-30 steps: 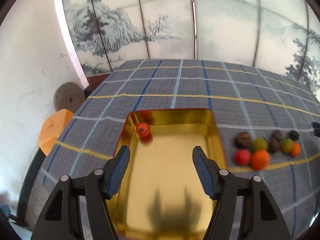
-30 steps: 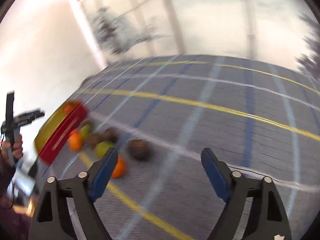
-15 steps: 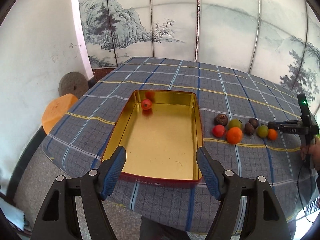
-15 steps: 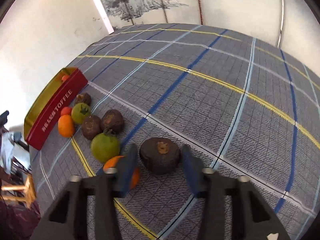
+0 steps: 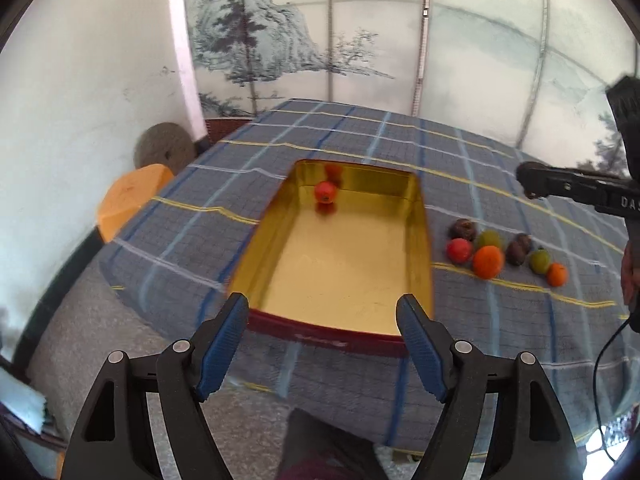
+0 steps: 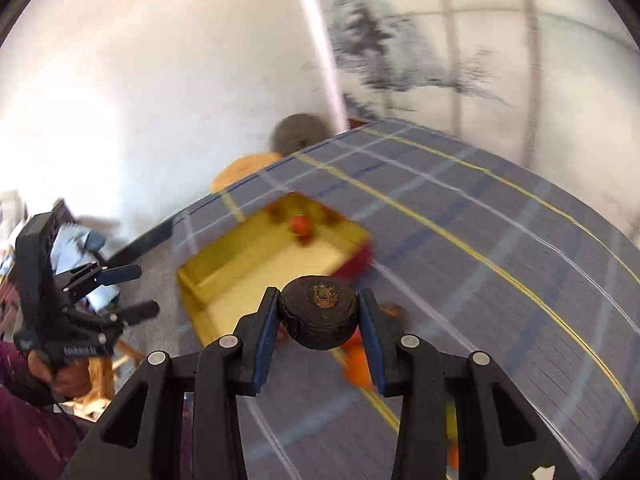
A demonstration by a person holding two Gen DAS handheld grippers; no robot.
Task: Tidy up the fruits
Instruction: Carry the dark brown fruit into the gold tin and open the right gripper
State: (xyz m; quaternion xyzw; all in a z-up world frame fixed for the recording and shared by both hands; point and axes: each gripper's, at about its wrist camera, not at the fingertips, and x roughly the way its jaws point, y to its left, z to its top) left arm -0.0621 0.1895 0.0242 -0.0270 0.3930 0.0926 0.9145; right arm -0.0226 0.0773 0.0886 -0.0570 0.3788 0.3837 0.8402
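Fruit for sorting shows plainly in the left wrist view: a gold tin [image 5: 340,264] lies on the checked tablecloth [image 5: 360,136] with its long axis running away from the camera, and one red fruit [image 5: 325,192] sits at its far end. A row of loose fruit [image 5: 487,261] waits on the cloth just to the right of the tin's right wall. The left gripper [image 5: 323,344] hangs near the tin's near red edge, its jaws spread and with nothing between them; they have just been opening wider. The right gripper [image 5: 576,190] reaches in from the right edge, above the loose row.

Seen from the right wrist, the right gripper [image 6: 318,320] is clenched on a dark brown fruit [image 6: 319,310], flat and round, its stem scar facing the camera. The tin [image 6: 256,264] lies ahead and slightly to the left of the jaws, the red fruit [image 6: 301,225] at its far end. The left gripper [image 6: 116,292] stands off to the left, clear of the tin. Judging from this, the right hand is the one placed to carry its fruit forward and leftward over the tin's near wall.
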